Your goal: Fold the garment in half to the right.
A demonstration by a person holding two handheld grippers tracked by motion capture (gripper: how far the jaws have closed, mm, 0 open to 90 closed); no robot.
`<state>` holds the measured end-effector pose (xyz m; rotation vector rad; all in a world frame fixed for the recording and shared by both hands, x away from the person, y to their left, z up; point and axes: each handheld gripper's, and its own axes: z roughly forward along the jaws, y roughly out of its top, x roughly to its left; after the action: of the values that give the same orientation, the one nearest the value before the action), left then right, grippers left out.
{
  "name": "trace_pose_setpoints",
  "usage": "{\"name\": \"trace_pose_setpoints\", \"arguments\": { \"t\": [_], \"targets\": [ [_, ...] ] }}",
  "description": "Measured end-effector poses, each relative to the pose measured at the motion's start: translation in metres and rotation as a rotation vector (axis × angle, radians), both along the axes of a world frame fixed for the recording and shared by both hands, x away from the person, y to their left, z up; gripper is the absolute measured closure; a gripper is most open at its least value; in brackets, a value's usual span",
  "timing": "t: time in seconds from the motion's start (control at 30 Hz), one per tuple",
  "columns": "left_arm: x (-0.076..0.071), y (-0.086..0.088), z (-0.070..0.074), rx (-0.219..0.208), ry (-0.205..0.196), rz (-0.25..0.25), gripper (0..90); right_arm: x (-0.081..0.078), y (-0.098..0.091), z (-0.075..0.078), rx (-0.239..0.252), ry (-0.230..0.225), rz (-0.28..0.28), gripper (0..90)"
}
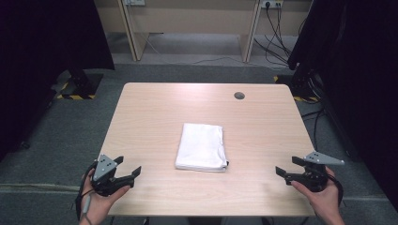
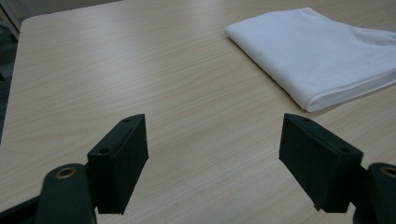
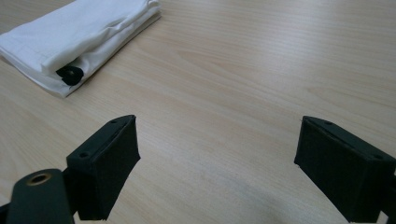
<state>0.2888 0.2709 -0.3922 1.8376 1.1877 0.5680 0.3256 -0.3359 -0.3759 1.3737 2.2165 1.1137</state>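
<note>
A folded white cloth (image 1: 202,146) lies flat near the middle of the light wooden table (image 1: 155,112). A small black tag (image 3: 70,74) sticks out of its near right corner. My left gripper (image 1: 128,168) rests at the table's front left, open and empty, its jaws facing the cloth (image 2: 322,51) from well to the left. At the front right, my right gripper (image 1: 290,167) is likewise open with nothing between its jaws. The cloth (image 3: 79,32) lies well beyond it to its left.
A dark round grommet (image 1: 239,95) is set into the table near the far right. Black curtains flank both sides; cables (image 1: 277,37) and stand bases sit on the grey floor beyond the table.
</note>
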Motion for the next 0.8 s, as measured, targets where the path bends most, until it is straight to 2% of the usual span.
{"name": "trace_pose_setpoints", "arguments": {
  "t": [0.33,0.8],
  "targets": [
    [0.003,0.01,-0.008,0.0,0.012,0.055,23.3,0.0,-0.007,-0.005,-0.004,0.008,-0.022,13.1],
    [0.011,0.014,-0.018,-0.017,0.036,0.083,23.2,0.004,-0.018,-0.01,-0.011,0.005,-0.065,12.6]
  ]
}}
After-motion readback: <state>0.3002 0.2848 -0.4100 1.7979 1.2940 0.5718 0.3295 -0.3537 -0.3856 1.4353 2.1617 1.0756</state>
